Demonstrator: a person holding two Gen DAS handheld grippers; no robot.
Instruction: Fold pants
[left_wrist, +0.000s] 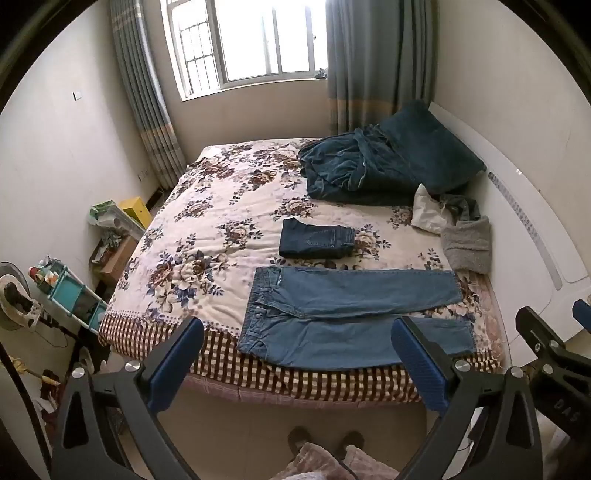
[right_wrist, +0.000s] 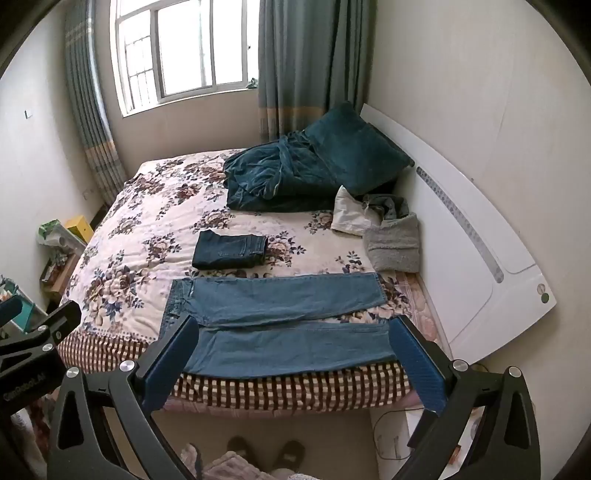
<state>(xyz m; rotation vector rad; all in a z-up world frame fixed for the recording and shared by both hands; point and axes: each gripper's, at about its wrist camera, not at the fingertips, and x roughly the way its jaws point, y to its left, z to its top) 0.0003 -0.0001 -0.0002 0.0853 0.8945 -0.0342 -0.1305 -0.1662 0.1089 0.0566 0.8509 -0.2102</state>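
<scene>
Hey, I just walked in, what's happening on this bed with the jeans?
A person stands at the foot of the bed holding a gripper in each hand. The left gripper and right gripper are both open and hover short of the light blue jeans, which lie spread flat, legs side by side, unfolded. A dark pair of jeans sits already folded just beyond them.

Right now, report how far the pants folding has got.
Done: one dark pair of jeans lies folded into a compact rectangle on the bed. In hand: nothing; the left gripper and right gripper are both open, hovering off the near bed edge. Left: the light blue jeans lie spread flat, legs apart, with no fold made yet.
</scene>
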